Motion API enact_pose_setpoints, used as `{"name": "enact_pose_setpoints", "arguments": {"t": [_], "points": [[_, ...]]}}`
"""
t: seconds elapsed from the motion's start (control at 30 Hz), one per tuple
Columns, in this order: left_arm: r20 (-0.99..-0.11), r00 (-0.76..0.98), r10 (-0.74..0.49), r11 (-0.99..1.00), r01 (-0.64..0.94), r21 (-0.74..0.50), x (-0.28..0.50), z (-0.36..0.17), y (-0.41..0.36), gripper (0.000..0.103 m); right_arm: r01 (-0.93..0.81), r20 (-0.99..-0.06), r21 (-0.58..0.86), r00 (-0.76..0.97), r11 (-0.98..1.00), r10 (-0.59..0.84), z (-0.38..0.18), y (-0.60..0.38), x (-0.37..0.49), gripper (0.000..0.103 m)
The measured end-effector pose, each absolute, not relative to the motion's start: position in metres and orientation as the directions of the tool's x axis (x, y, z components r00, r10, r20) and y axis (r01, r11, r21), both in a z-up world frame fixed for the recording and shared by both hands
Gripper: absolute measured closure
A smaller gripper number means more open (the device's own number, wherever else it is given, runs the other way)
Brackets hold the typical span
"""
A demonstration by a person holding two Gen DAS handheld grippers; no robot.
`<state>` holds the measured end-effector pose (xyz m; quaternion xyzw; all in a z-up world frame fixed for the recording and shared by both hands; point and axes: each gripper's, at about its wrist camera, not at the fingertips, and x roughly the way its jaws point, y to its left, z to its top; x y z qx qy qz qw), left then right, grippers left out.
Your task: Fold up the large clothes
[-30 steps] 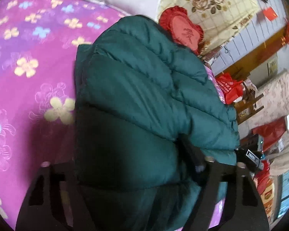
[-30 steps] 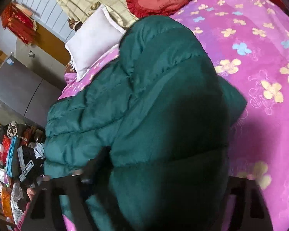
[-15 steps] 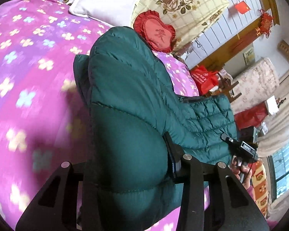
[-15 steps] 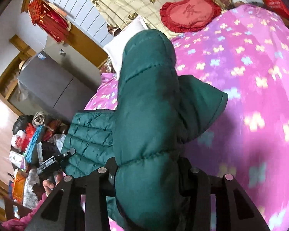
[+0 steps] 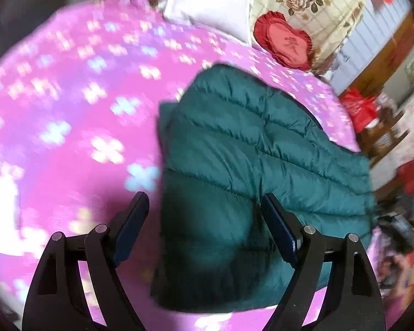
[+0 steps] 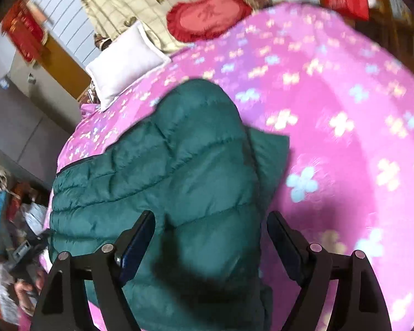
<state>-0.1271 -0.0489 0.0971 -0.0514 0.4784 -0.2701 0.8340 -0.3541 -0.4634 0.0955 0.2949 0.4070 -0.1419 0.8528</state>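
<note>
Teal quilted down fills the middle of both wrist views: the puffer jacket [image 5: 251, 165] lies on the bed [image 5: 69, 96], folded over on itself into a thick bundle near the bed's near edge. Half a second ago both pairs of tongs were clamped on the raised fold of this jacket; now the left tongs [image 5: 204, 207] stand wide with the fabric lying loose between the fingers, and the right tongs [image 6: 209, 226] are likewise spread wide over the near end of the bundle [image 6: 179, 179], gripping nothing. The fold that was held up in the air has dropped flat onto the lower layer, so this fold looks laid and released. A flap of the jacket sticks out from under the top layer on the side facing the open bed. Both views are blurred by motion.

Far across the bed sit a white pillow [image 5: 209, 2] and a red heart-shaped cushion [image 5: 284, 44], well apart from the jacket. I judge the task well along: the bundle is compact, and what remains is probably tucking the stray flap or pressing the puffy layers flat, since down tends to spring open.
</note>
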Motion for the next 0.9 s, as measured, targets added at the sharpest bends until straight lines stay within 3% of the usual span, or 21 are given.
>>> {"name": "enact_pose_setpoints", "arguments": {"t": [0.13,0.33,0.67,0.9], "points": [[-0.749,0.491,-0.444,0.872,0.429,-0.236,-0.157,0.114,-0.052,0.019,0.458,-0.752,0.352,0.658,0.817,-0.045,0.127,-0.429,-0.363,0.021],[-0.719,0.543,-0.434,0.881,0.424,-0.212,-0.187,0.118,-0.069,0.019,0.408,-0.708,0.315,0.702,0.857,-0.074,0.142,-0.365,-0.357,0.021],[-0.687,0.605,-0.402,0.878,0.468,-0.102,-0.231,0.122,-0.104,0.019,0.401,-0.686,0.224,0.712,0.888,-0.148,0.128,-0.284,-0.345,0.02],[-0.683,0.611,-0.4,0.875,0.475,-0.087,-0.243,0.114,-0.115,0.019,0.414,-0.687,0.187,0.703,0.891,-0.183,0.119,-0.276,-0.348,0.013]]}}
